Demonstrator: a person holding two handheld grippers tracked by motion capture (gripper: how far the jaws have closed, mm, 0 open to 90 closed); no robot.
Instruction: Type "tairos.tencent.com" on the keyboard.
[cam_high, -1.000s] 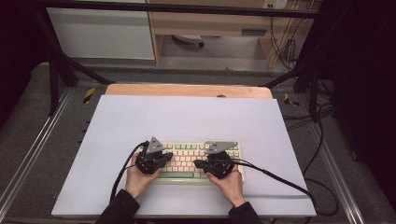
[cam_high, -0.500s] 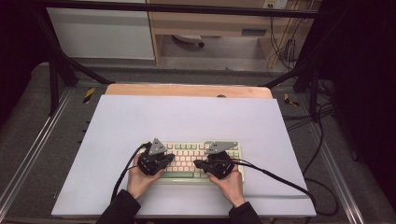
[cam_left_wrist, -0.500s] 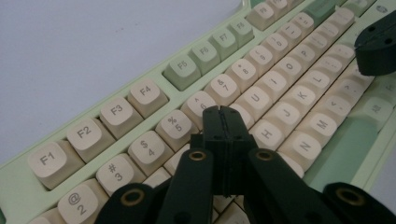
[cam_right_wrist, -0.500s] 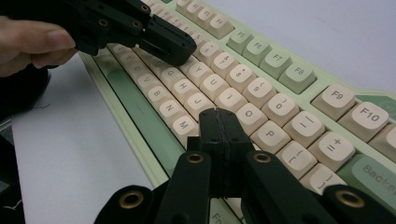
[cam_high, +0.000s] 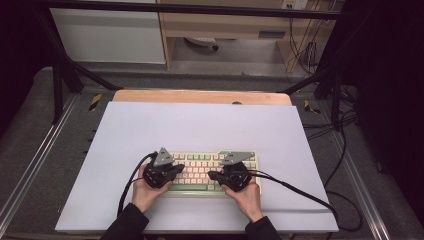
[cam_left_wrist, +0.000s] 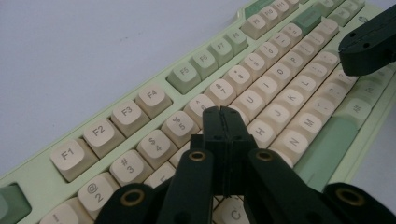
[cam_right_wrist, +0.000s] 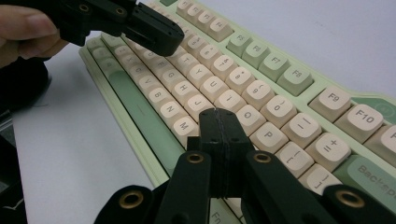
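Keyboard, pale green with cream keys, on the near part of the white table sheet, between both hands.

Left gripper over the keyboard's left half, jaws pressed together, nothing held; in the left gripper view its tips sit above the letter rows. Right gripper over the right half, jaws likewise together and empty; its tips lie near the M key.

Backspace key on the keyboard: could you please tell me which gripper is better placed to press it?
Right. The right gripper, jaws shut, hovers over the keyboard's right half, with Backspace close by; the left gripper sits over the left-hand keys.
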